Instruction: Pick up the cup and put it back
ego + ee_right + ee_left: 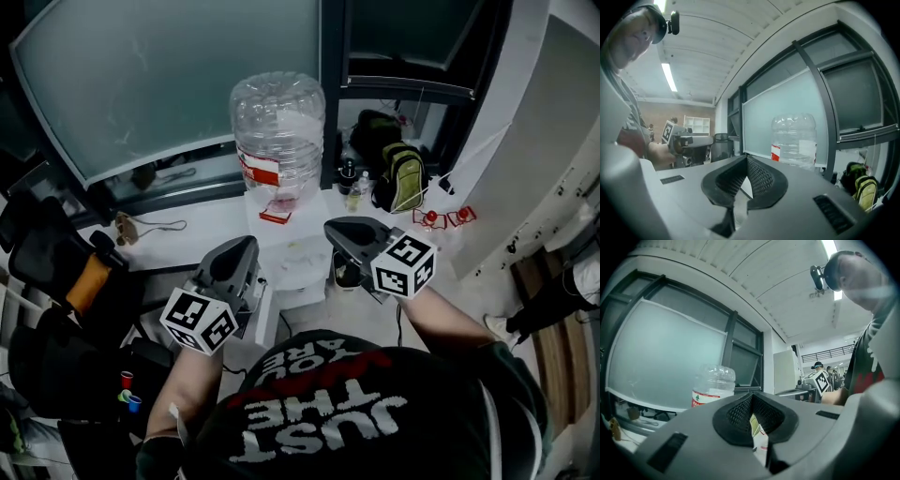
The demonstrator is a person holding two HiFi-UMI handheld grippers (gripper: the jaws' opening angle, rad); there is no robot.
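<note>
No cup shows plainly in any view. Both grippers are held up level, side by side, in front of a white water dispenser (302, 261) topped by a large clear bottle (278, 131) (712, 385) (794, 140). My left gripper (246, 246) (751, 397) points at the dispenser, its jaws closed tip to tip with nothing between them. To its right my right gripper (333, 228) (746, 157) is also shut and empty. Each gripper view shows the other gripper off to the side: the right gripper's marker cube (819, 380) and the left gripper's marker cube (670, 132).
A black and green backpack (398, 178) (865, 192) leans at the right of the dispenser. A black chair (56, 272) stands at the left, with small red and blue items (127, 389) below it. Frosted window panes (159, 75) rise behind the bottle.
</note>
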